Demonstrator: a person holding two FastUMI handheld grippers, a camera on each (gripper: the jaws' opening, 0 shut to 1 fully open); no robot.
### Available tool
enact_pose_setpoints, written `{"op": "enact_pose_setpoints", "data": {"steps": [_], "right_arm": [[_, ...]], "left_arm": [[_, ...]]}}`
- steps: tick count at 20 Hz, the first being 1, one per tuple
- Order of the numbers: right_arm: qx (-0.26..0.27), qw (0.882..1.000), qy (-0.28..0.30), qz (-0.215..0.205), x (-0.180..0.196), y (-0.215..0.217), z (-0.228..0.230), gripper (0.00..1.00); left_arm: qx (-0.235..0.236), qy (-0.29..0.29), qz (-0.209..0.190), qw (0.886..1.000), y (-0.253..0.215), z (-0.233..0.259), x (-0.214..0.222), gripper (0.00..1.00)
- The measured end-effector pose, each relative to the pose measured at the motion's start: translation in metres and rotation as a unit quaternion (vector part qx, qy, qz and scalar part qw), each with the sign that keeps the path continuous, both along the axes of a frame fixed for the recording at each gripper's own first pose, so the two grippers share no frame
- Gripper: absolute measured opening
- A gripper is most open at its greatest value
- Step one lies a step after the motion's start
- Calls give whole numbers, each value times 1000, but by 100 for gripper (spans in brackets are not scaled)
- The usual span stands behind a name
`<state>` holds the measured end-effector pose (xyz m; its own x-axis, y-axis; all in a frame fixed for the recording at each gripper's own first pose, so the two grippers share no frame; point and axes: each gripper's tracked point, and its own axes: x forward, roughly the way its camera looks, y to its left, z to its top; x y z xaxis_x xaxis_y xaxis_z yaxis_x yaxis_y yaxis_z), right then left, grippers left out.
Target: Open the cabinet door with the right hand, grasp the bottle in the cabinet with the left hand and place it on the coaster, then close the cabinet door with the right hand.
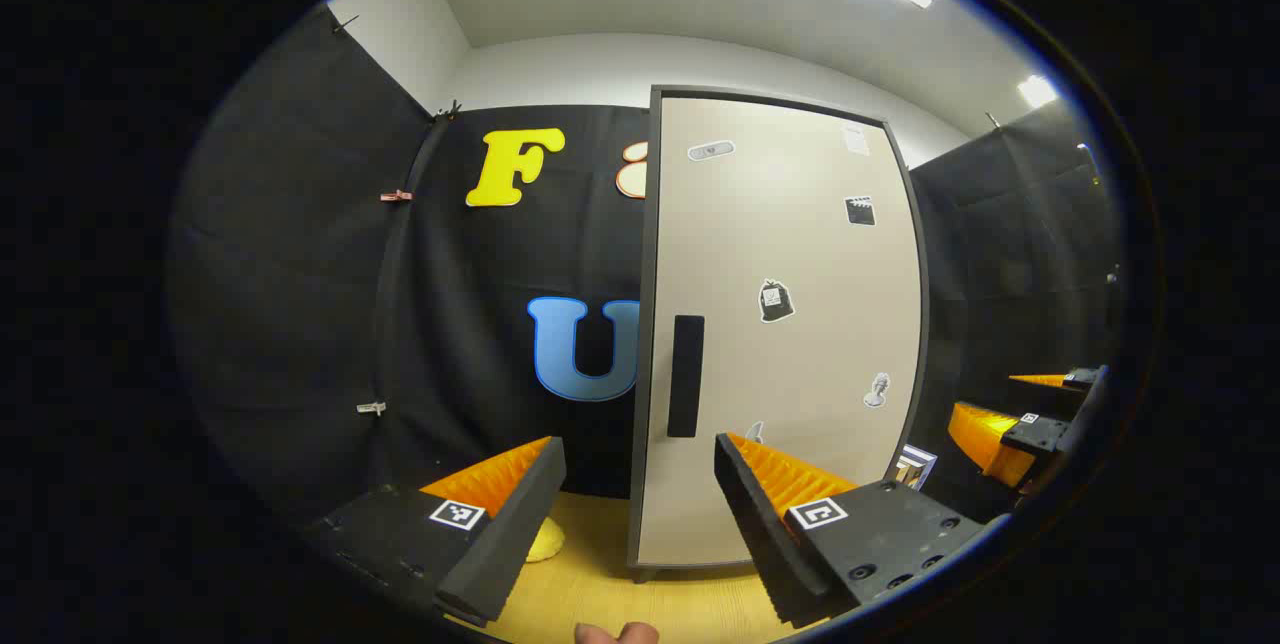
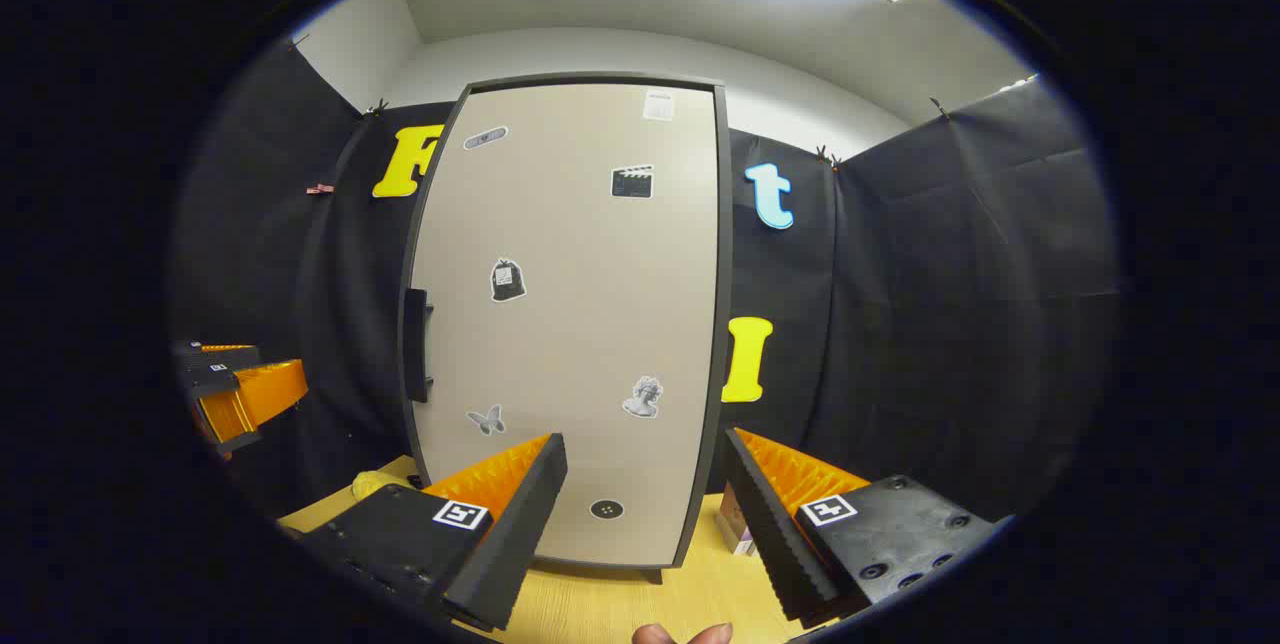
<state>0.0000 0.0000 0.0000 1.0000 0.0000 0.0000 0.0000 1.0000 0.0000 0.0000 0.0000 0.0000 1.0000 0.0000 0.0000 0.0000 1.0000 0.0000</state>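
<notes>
First step pending: cabinet door shut ahead of right gripper, jaws spread, empty. Handle up-left of them. Left gripper spread too. Bottle presumably inside, unseen.

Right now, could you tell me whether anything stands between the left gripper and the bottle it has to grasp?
Yes. The cabinet door is shut, so it stands between the open left gripper and whatever is inside; no bottle is visible. The right gripper, also open, faces the door, with the handle at the door's left edge, not yet touched.

Recording booth: black cloth walls, lone cabinet.
</notes>
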Motion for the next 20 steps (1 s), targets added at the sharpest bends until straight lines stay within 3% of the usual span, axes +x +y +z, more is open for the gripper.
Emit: {"op": "enact_pose_setpoints", "data": {"steps": [4, 13, 20], "right_arm": [[-7, 1000, 8, -17, -6, 3, 1, 97], [12, 999, 33, -4, -15, 32, 0, 97], [13, 1000, 27, -4, -24, 44, 4, 97]], "left_arm": [[6, 6, -4, 1000, 8, 1, -6, 94], [30, 13, 16, 999, 46, 8, -12, 95], [32, 18, 3, 999, 58, 4, -15, 95]]}}
